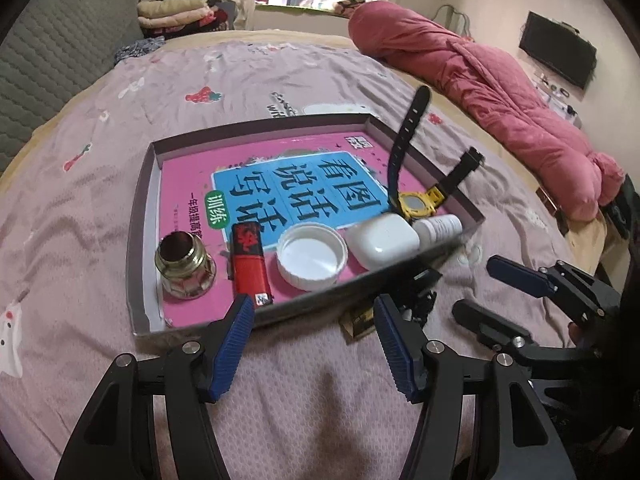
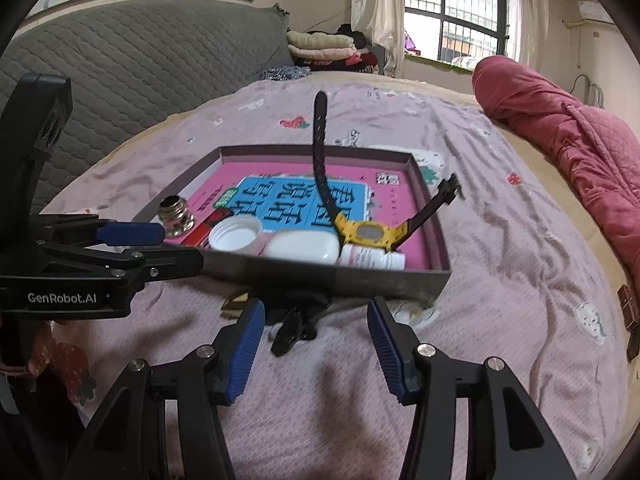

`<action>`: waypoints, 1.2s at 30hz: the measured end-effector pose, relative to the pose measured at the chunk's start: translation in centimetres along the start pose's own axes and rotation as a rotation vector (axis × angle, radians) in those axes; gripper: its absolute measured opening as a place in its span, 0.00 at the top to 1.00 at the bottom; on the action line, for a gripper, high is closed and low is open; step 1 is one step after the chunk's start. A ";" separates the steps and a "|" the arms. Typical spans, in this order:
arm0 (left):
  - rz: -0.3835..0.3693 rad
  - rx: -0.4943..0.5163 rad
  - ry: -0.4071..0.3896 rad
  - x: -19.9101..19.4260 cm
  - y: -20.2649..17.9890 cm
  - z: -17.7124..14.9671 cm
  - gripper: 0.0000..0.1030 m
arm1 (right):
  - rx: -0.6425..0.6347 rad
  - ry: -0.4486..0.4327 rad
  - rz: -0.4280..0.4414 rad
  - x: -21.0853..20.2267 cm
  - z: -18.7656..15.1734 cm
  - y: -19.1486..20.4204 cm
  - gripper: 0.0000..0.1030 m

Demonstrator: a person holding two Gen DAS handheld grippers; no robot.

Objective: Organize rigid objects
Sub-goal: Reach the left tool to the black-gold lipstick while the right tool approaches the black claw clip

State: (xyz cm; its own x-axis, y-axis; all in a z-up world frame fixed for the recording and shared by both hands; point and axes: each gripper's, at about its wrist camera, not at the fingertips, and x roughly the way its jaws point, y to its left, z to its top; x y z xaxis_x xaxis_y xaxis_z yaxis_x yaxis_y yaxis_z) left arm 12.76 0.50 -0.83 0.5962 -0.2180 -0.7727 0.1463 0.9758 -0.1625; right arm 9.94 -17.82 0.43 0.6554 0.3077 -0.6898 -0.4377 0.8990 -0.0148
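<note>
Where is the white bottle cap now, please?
The white bottle cap lies open side up in the tray, near its front wall, between the red lighter and white case.

The left gripper [image 2: 156, 248] reads "GenRobot.AI"; the pink book [image 1: 192, 200] apparently reads "看图说话写话 训练".

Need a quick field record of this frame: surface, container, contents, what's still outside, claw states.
surface: bed sheet
container: shallow box, pink book lining its bottom
contents, along near wall: glass jar, red lighter, white cap, white case, pill bottle, yellow watch
outside: black clip, near box front
left claw: open, empty
right claw: open, empty
</note>
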 end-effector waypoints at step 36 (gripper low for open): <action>-0.129 0.123 0.135 5.0 -3.4 -0.4 0.38 | 0.040 0.103 0.068 5.3 -1.3 -0.6 0.67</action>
State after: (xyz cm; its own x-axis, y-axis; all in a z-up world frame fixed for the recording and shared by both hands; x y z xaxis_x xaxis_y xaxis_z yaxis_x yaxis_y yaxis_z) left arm 14.93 -3.89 -4.36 0.4566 -0.3290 -0.8266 0.3144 0.9288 -0.1960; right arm 12.85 -17.15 -4.15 0.5576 0.3362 -0.7589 -0.4528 0.8895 0.0614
